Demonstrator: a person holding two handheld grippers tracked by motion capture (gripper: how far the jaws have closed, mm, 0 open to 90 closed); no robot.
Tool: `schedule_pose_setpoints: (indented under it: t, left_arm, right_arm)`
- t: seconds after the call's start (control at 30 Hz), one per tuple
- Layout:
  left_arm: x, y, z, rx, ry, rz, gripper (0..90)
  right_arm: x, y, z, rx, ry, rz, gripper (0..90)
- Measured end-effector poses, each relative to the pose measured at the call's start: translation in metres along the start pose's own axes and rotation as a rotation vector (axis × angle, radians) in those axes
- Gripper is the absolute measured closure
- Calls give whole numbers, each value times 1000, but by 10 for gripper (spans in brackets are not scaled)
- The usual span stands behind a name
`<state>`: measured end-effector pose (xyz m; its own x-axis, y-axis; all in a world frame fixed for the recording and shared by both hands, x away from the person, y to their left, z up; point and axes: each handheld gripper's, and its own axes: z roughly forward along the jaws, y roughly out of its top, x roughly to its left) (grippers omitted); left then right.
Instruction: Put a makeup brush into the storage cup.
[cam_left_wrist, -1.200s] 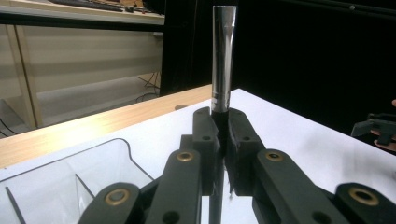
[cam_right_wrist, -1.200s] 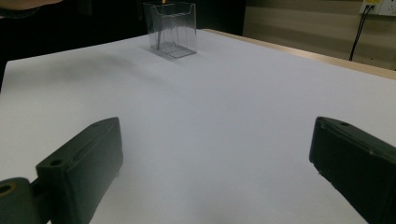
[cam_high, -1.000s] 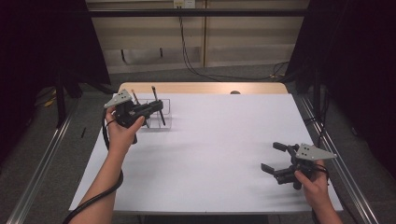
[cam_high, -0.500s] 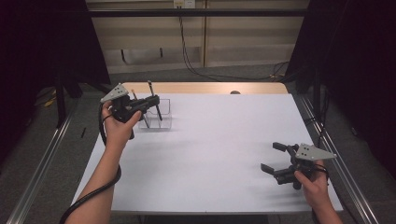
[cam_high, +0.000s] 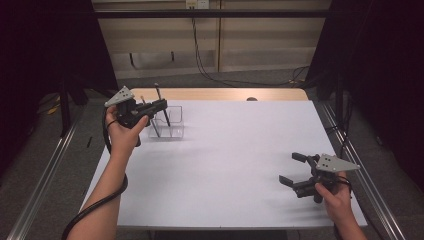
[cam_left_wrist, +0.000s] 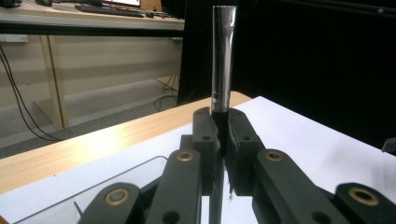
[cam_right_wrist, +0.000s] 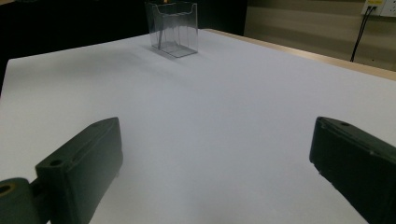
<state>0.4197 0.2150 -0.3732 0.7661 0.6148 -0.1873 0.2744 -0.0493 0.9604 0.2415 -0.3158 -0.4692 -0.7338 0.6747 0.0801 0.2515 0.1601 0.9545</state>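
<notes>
jaws of left gripper (cam_left_wrist: 223, 135) clamped on dark pen (cam_left_wrist: 222, 56), held upright above clear holder (cam_high: 167, 122) at far left of table (cam_high: 240, 150). right gripper (cam_high: 295, 170) agape, empty, near right. likely mid-transfer — next: carry clear of holder, keep grip firm.

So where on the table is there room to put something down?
Lots of bare white table lies between the clear box and the right hand-held gripper. The far left corner is crowded: the left hand-held gripper holds a dark pen over the box.
</notes>
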Motion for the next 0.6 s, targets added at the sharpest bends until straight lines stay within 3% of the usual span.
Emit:
schedule_pose_setpoints:
  t: [0.6]
  left_arm:
    - [11,15,-4,-16,58,2,838]
  right_arm:
    - [0,0,0,2,0,-1,19]
